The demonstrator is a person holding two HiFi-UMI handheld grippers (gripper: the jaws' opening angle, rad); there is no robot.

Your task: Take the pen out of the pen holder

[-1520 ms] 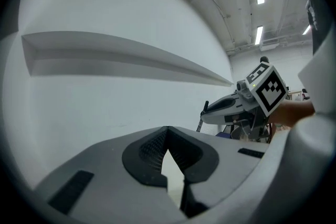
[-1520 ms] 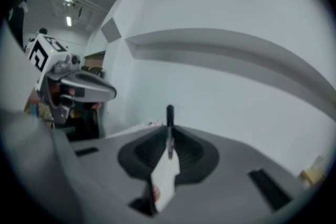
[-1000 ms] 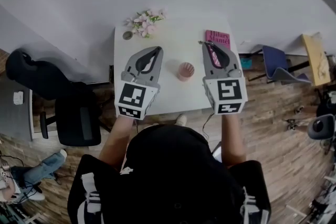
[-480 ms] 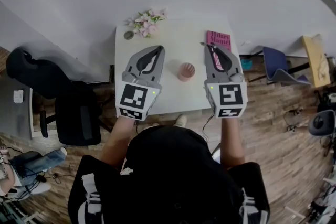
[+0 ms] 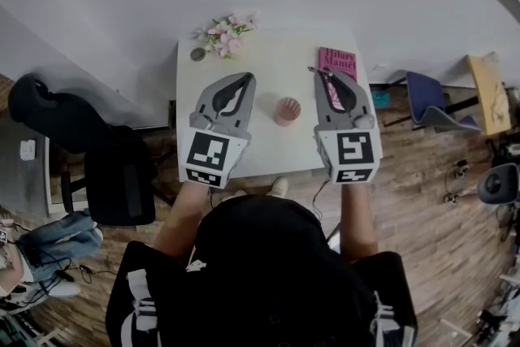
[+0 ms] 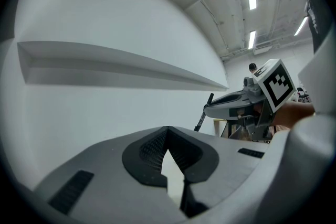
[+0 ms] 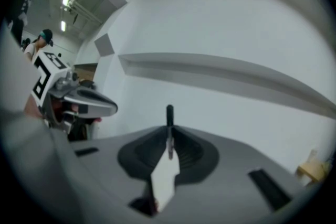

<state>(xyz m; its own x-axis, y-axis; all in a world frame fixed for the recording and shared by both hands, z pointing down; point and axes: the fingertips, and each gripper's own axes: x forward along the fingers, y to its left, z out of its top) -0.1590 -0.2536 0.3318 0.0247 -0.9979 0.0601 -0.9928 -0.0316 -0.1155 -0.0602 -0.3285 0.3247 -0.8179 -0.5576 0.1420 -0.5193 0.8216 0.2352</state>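
Observation:
A pink pen holder [image 5: 287,110] stands on the white table [image 5: 272,152], between my two grippers. My right gripper [image 5: 319,71] hangs to the holder's right, above the table, shut on a thin dark pen [image 7: 169,113]. The pen stands upright between the fingertips and sticks out above them. The left gripper view shows the same pen [image 6: 202,115] slanting through the right gripper's tips. My left gripper [image 5: 246,77] hovers to the left of the holder, jaws closed together with nothing in them. Whether the holder has anything inside I cannot tell.
A pink book [image 5: 337,59] lies at the table's far right corner, partly under the right gripper. Pink flowers [image 5: 226,32] and a small round object [image 5: 197,54] sit at the far left corner. A black office chair [image 5: 114,175] stands left of the table, a blue chair [image 5: 426,97] to its right.
Both grippers stay where they were, the pen still held in the right one. Only a person's legs at the lower left edge have shifted.

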